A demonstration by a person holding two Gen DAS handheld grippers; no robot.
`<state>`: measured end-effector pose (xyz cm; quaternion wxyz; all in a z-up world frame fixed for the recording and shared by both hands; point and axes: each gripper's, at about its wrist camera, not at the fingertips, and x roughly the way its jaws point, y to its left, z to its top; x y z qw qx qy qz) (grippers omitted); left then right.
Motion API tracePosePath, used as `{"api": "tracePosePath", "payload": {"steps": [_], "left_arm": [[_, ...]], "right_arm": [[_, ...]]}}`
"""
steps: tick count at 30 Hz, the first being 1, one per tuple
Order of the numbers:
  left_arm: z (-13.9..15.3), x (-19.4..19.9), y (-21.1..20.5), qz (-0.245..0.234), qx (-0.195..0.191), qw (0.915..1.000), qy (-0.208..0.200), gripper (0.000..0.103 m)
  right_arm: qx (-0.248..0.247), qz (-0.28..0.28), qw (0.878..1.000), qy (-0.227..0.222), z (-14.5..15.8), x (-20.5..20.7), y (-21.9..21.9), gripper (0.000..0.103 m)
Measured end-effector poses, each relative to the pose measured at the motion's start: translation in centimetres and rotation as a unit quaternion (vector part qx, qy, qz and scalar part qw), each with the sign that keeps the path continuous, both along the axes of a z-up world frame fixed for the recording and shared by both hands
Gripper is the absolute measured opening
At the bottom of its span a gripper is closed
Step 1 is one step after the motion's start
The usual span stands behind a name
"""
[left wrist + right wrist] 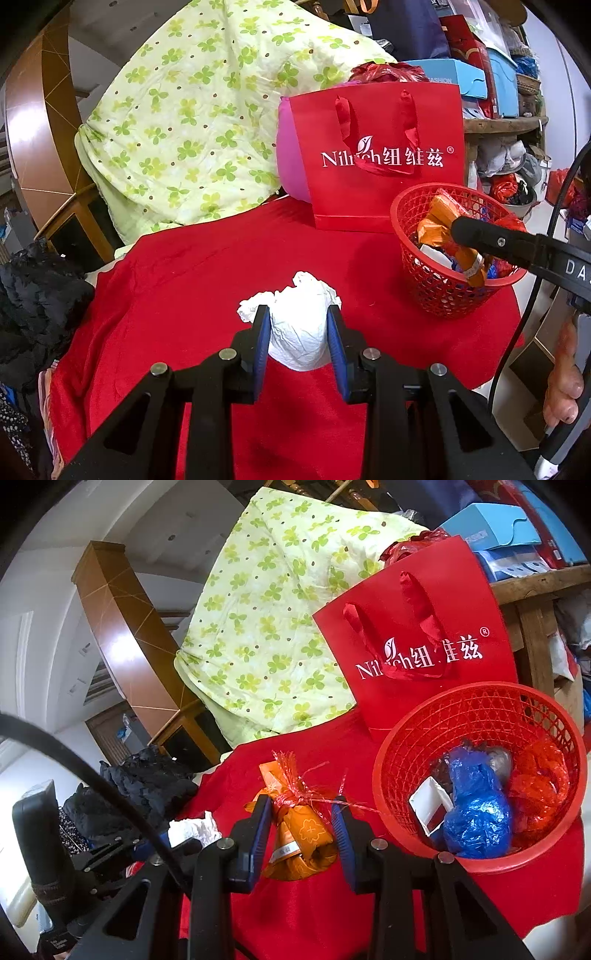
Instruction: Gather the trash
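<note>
While right gripper (301,825) pinches orange crinkly wrapper (301,834) near red mesh basket (476,860), left gripper (297,332) pinches white paper ball (297,332). Next: drop both in basket.

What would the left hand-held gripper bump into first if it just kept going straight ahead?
Probably the red gift bag. The left hand-held gripper, shut on a crumpled white paper ball, points slightly downward across bare red cloth toward it. The red basket sits off to the right. Depth is uncertain.
</note>
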<state>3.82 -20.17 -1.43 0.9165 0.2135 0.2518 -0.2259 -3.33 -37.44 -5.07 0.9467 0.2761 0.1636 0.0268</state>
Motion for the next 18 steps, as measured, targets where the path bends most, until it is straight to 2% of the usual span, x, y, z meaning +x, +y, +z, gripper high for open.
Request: {"api": "tracePosePath", "payload": {"steps": [18], "left_arm": [[-0.3, -1.0, -1.9, -0.023, 0.013, 0.9996, 0.002, 0.033]], "right_arm": [[0.012, -0.047, 0.999, -0.020, 0.5, -2.7, -3.3, 0.036]]}}
